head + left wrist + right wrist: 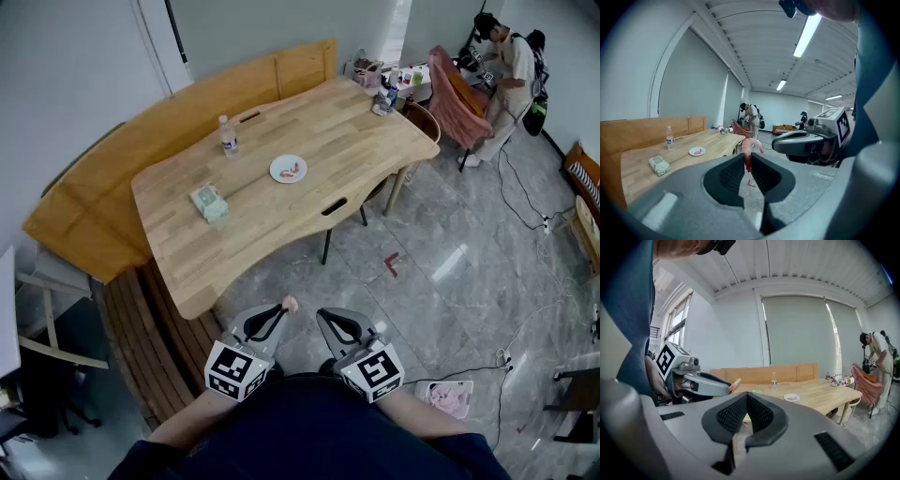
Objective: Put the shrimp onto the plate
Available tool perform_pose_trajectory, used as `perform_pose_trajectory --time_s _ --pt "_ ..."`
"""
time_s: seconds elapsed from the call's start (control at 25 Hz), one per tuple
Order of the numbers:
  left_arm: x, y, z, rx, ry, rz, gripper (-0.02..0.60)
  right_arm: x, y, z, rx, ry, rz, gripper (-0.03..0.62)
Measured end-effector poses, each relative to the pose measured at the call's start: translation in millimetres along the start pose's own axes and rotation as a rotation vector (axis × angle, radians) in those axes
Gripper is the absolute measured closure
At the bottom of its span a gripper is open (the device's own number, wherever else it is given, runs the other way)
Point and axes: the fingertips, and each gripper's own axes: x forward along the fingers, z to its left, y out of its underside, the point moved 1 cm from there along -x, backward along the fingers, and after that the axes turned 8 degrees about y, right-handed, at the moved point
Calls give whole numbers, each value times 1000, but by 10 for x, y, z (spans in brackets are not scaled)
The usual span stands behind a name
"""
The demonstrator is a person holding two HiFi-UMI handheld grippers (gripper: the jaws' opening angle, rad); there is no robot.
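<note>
The room is large, with a grey tiled floor. In the head view a pale wooden counter (281,220) stands well ahead, with a curved wooden bench (112,159) along its left side. On the counter I count one white plate (275,170) near the middle, with pink pieces on it that are too small to count. One water bottle (228,136) stands just left of and beyond the plate, and one green packet (209,202) lies to the near left. Clutter sits at the far end, where one other person (502,75) stands. Both tools are held low over the floor, well apart from the plate. The left tool (279,314) carries one shrimp (291,303) at its tips, and the right tool (328,323) is beside it.

In the left gripper view the jaws are pinched on the shrimp's thin red end only, and the pink body curls out past the tips. The likely failure is a slip. With so little of it gripped, a jolt on the way to the counter could shake the shrimp loose onto the floor. The plate also looks small, so a release from too high or off-centre could land the shrimp on the wood. A reach from the left risks knocking the bottle or the packet.

In the right gripper view the jaws are pressed together with nothing between them.
</note>
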Motion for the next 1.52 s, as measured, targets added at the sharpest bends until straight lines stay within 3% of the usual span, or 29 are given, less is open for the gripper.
perform_pose_trajectory --time_s 0.84,1.52 --pt "41 -24 -164 2 -15 12 534 -117 42 20 30 -77 6 585" --pt "402 -34 -256 -20 -103 18 535 -215 236 -427 56 -146 13 585"
